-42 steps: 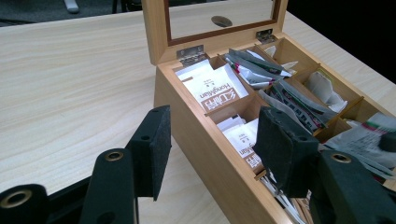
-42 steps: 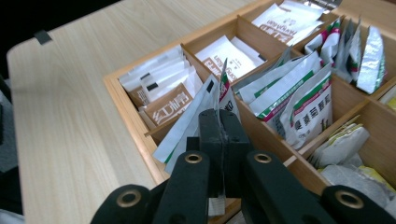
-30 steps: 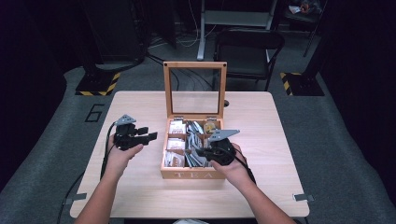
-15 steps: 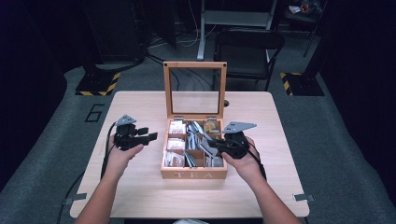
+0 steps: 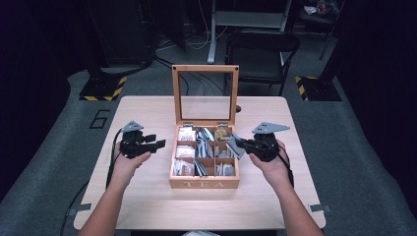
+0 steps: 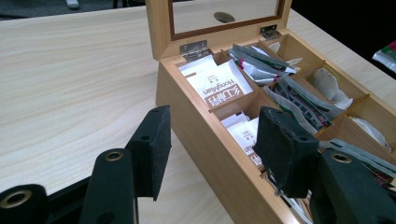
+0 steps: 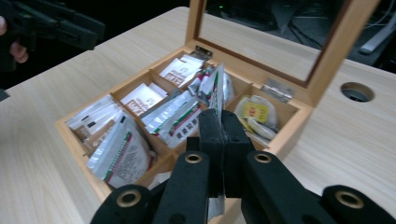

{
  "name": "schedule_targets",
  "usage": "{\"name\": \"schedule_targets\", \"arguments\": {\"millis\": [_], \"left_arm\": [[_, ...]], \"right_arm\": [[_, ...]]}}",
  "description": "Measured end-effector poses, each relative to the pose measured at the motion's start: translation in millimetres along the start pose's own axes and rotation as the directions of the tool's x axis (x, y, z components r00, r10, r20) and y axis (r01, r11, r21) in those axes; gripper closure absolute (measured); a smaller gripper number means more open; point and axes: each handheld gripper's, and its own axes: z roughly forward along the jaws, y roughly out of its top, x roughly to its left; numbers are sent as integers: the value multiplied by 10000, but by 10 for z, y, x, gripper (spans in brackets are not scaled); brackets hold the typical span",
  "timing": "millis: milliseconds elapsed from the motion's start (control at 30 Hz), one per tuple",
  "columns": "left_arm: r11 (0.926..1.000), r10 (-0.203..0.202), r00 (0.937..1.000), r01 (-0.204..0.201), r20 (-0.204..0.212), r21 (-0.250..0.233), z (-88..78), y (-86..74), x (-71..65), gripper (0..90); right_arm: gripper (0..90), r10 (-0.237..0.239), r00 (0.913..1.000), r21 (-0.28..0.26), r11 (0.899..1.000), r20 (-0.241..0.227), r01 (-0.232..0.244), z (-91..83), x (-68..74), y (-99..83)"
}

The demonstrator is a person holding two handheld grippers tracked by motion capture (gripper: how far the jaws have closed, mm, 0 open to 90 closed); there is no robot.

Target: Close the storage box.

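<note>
Holding a sachet [image 7: 215, 88] clamped upright between its jaws, the right hand-held gripper [image 5: 244, 146] hangs over the box's [image 5: 204, 184] right edge; the left hand-held gripper [image 5: 156, 143] waits released, left of the box.

We see a packet [image 7: 215, 91] pinched edge-on, silver with a red and green stripe, standing nearly upright above the right side of the box [image 5: 204, 184]. The box is light wood with "TEA" on its front, set mid-table, its glass-paned lid [image 5: 205, 93] standing open. Its compartments hold white sachets [image 6: 215, 87] at the left, silver ones in the middle, yellow-labelled ones at the right.
</note>
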Motion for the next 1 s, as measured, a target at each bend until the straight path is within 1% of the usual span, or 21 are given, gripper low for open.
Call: {"name": "schedule_targets", "arguments": {"millis": [67, 100, 200, 300, 367, 433, 500, 567, 633, 733, 833, 900, 1000], "left_arm": [[10000, -33, 10000, 33, -14, -11, -4, -2, 7, 451], [10000, -50, 10000, 50, -22, -26, -4, -2, 9, 451], [10000, 1, 10000, -1, -19, 0, -1, -2, 15, 452], [10000, -9, 10000, 9, -22, 0, 1, -2, 16, 452], [10000, 8, 10000, -7, -23, 22, 5, -2, 17, 451], [10000, -18, 10000, 18, -25, 34, 12, -4, 13, 451], [10000, -5, 10000, 5, -27, 49, 19, -5, 12, 451], [10000, 1, 10000, -1, -32, 53, 23, -6, 12, 451], [10000, 23, 10000, -23, -22, 48, 23, -5, 16, 451], [10000, 21, 10000, -21, -6, 49, 26, -5, 19, 451], [10000, 20, 10000, -20, -13, 59, 25, -6, 20, 452], [10000, 20, 10000, -20, -13, 53, 24, -5, 19, 452], [10000, 34, 10000, -34, -6, 55, 26, -6, 17, 451]], "right_arm": [[898, 100, 9997, -15, 9999, 224, -100, -35, -44, -7], [898, 49, 9994, -14, 10000, 341, -49, -49, -73, -12], [898, 210, 9974, 22, 9998, 684, -212, -73, -155, -43], [898, 411, 9934, 90, 9991, 1074, -423, -86, -259, -93], [898, 530, 9908, 146, 9984, 1242, -552, -81, -312, -128], [898, 521, 9873, 234, 9981, 1501, -562, -63, -353, -165], [898, 531, 9846, 346, 9976, 1665, -596, -29, -391, -210], [898, 634, 9827, 495, 9961, 1741, -730, 10, -426, -257], [898, 634, 9791, 666, 9948, 1935, -776, 53, -467, -313], [898, 735, 9755, 789, 9927, 2071, -915, 94, -515, -374], [898, 758, 9713, 875, 9914, 2255, -977, 120, -564, -430], [898, 839, 9696, 852, 9907, 2298, -1059, 131, -587, -460], [898, 799, 9673, 865, 9909, 2408, -1034, 152, -621, -505]]}}
